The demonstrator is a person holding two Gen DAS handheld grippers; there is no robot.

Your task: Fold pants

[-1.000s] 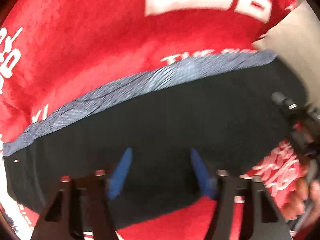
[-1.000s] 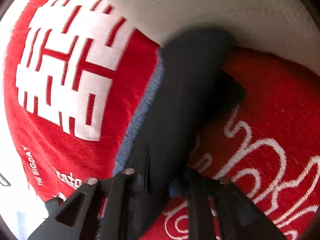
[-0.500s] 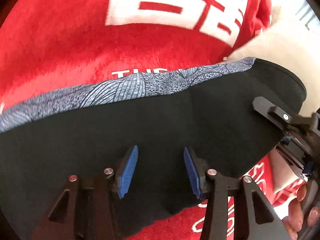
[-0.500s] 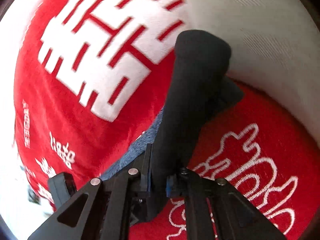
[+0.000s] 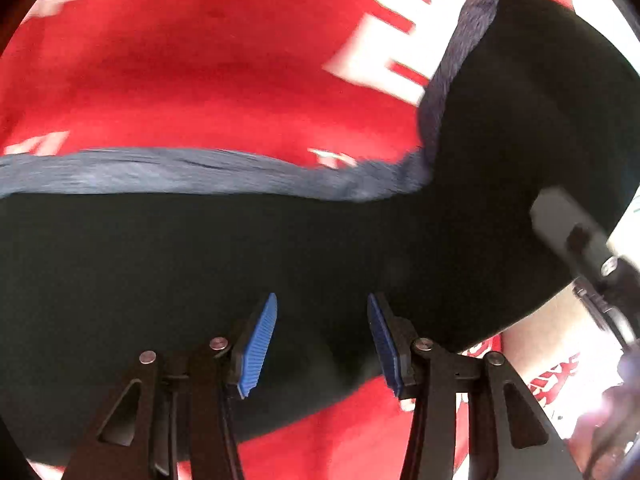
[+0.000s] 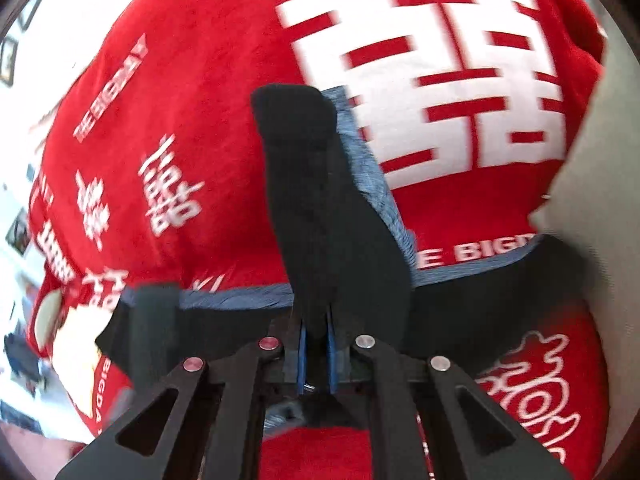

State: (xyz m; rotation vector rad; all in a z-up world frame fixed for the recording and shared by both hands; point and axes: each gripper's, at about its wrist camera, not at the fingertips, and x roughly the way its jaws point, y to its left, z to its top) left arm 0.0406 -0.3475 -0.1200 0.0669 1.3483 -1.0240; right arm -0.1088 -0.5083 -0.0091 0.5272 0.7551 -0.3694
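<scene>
Red blanket (image 6: 208, 92) with white print covers the surface. Black pants (image 5: 280, 248) lie across it. Right gripper (image 6: 315, 364) pinches a raised fold, its fingers having just closed; left view shows left gripper (image 5: 322, 344) spread over the pants.

Under me: red blanket (image 6: 208, 92), plush, big white block character plus smaller white lettering, "THE BIGDAY" legible. Grey-beige cushion (image 6: 600, 184) along right edge, touching blanket. Far left: blurred room clutter, can't identify.
</scene>
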